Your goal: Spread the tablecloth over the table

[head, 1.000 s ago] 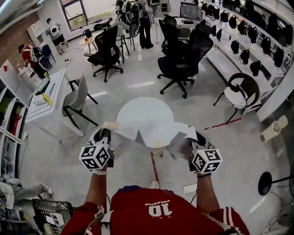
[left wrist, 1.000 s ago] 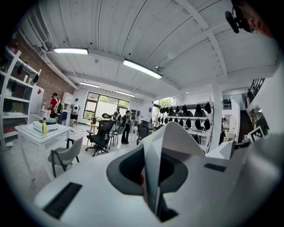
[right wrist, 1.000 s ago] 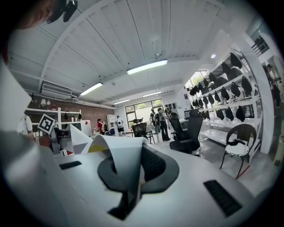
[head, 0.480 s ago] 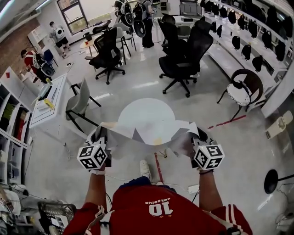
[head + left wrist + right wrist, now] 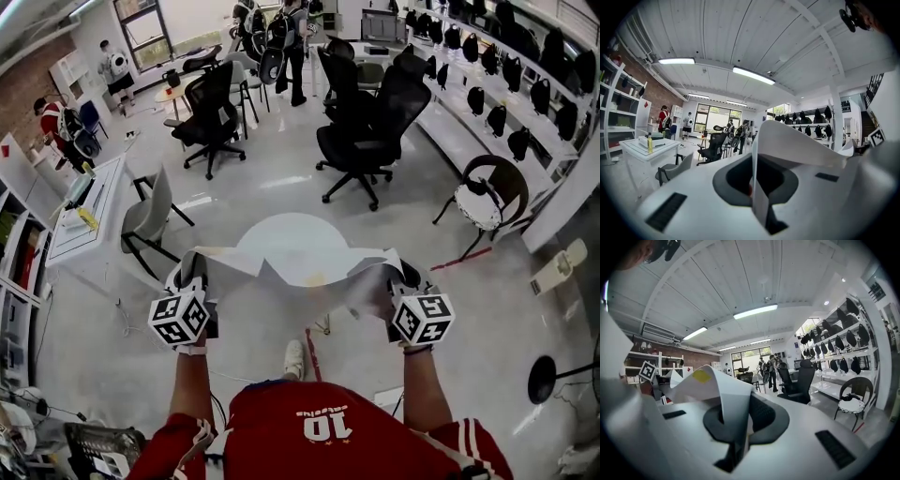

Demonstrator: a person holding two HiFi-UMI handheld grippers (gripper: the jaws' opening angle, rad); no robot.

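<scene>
You are standing at the near side of the round white table (image 5: 281, 228), with black office chairs (image 5: 361, 122) grouped beyond its far side. The tablecloth (image 5: 300, 272) is hanging slack and creased in the air between your two tools, at the table's near side and not yet lying on it. Your left gripper (image 5: 194, 277) is pinching the cloth's left end, jaws pressed together on the thin fabric. Your right gripper (image 5: 401, 278) is clamping the right end the same way, close to a small yellow patch (image 5: 702, 376). This seems to be the bring-over step. The next move is calling for drawing both ends apart to take up the slack, then reaching out so the loose far hem is landing past the far rim.
</scene>
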